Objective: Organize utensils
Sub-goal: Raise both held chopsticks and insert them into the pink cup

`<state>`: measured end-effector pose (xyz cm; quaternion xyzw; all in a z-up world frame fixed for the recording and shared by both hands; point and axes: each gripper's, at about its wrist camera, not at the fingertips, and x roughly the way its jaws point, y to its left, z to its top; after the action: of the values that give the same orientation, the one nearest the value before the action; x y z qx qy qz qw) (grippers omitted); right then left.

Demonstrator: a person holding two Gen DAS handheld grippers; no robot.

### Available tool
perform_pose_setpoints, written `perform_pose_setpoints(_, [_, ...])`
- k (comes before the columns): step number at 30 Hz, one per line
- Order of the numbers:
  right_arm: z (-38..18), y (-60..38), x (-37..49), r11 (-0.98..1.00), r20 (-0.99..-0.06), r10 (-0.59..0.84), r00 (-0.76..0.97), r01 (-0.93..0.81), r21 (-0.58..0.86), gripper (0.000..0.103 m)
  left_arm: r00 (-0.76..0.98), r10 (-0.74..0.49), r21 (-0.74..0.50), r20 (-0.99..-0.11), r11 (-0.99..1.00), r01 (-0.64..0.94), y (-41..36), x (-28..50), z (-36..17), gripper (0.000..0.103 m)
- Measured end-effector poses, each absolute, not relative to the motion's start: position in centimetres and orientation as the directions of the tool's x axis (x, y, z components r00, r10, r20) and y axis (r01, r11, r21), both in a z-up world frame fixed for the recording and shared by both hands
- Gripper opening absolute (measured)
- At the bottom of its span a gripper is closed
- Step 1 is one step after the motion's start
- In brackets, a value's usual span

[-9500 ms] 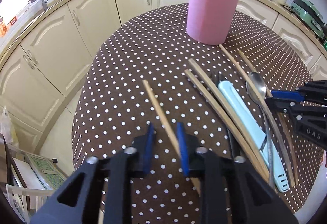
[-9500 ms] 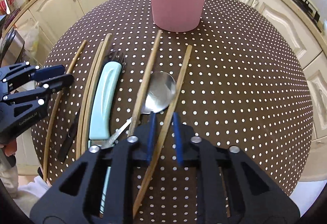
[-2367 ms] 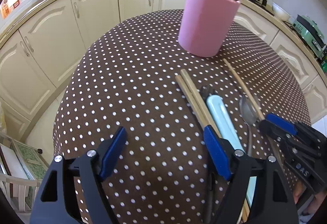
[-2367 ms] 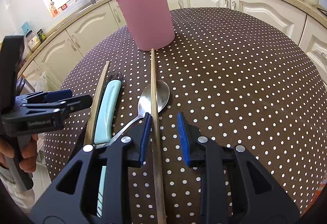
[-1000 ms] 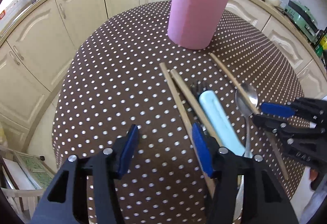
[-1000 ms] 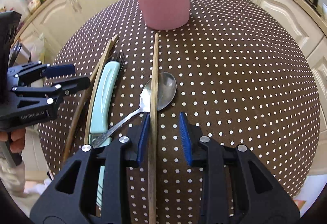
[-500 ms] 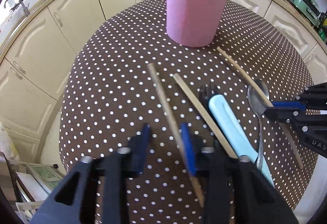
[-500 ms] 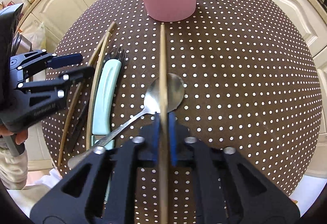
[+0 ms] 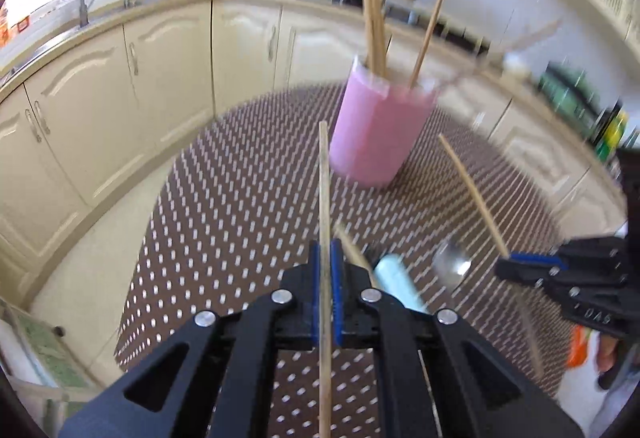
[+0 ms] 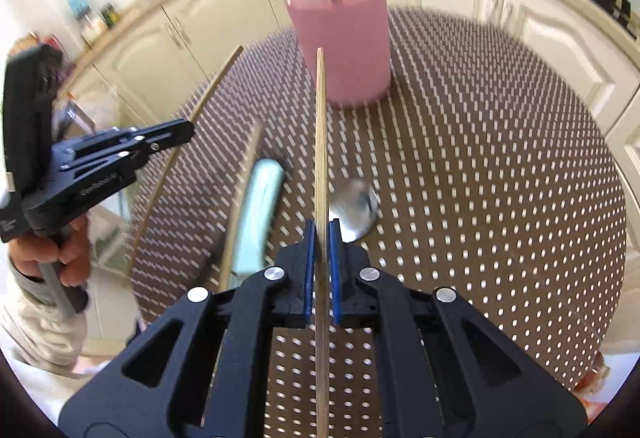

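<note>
My left gripper [image 9: 325, 266] is shut on a wooden chopstick [image 9: 324, 178] that points up toward the pink holder [image 9: 378, 134], which has several chopsticks standing in it. My right gripper [image 10: 321, 234] is shut on a second chopstick [image 10: 321, 126], lifted off the cloth and aimed at the pink holder [image 10: 342, 42]. Each gripper shows in the other's view: the right gripper [image 9: 508, 266] with its chopstick [image 9: 472, 194], and the left gripper [image 10: 188, 132] with its chopstick [image 10: 216, 86]. Both views are motion-blurred.
On the brown dotted table [image 10: 480, 158] lie one more chopstick [image 10: 244, 182], a mint-handled utensil [image 10: 260, 206] and a metal spoon [image 10: 356, 202]. A hand [image 10: 60, 258] holds the left gripper's grip. Cream kitchen cabinets [image 9: 168, 54] curve round the table.
Both grippers closed on a chopstick each and lifted it off the table. The views tilted up, so the holder and cabinets now sit higher and nearer.
</note>
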<state>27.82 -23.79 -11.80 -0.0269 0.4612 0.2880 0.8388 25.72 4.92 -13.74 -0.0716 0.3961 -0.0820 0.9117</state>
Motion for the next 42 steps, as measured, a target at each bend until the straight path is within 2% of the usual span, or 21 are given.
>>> perform_pose_setpoints(6, [-7.5, -24.1, 26.3, 0.802, -0.589, 0.562, 0.58, -0.555, 0.219, 0.007, 0.822, -0.289, -0.277, -0.491, 0.946, 0.167, 4.7, 24.4, -9.5, 0.005])
perform_pose_setpoints(13, [-4.3, -23.5, 26.6, 0.787, -0.342, 0.616, 0.709, -0.574, 0.226, 0.007, 0.893, -0.356, -0.249, -0.274, 0.924, 0.292, 0.7, 24.9, -6.0, 0.005])
perform_pose_setpoints(16, [-4.1, -23.0, 27.5, 0.786, -0.274, 0.617, 0.738, -0.569, 0.241, 0.007, 0.916, -0.366, -0.217, -0.167, 0.92, 0.328, -0.5, 25.5, -5.0, 0.005])
perform_pose_setpoints(19, [-4.2, -22.3, 29.7, 0.793, -0.248, 0.608, 0.754, -0.567, 0.221, 0.007, 0.919, -0.384, -0.215, -0.093, 0.909, 0.358, -1.1, 26.8, -4.3, 0.005])
perform_pose_setpoints(24, [-4.5, -22.6, 32.5, 0.813, -0.212, 0.58, 0.786, -0.544, 0.209, 0.007, 0.925, -0.38, -0.215, -0.023, 0.905, 0.367, -1.4, 29.6, -3.5, 0.005])
perform_pose_setpoints(30, [-3.5, -23.6, 34.8, 0.811, -0.111, 0.572, 0.813, -0.539, 0.229, 0.007, 0.934, -0.356, -0.248, 0.042, 0.902, 0.355, -0.7, 32.9, -3.0, 0.005])
perform_pose_setpoints(42, [-3.3, -23.3, 36.9, 0.804, -0.022, 0.56, 0.828, -0.537, 0.253, 0.007, 0.955, -0.279, -0.258, 0.096, 0.92, 0.295, -0.6, 37.0, -3.4, 0.005])
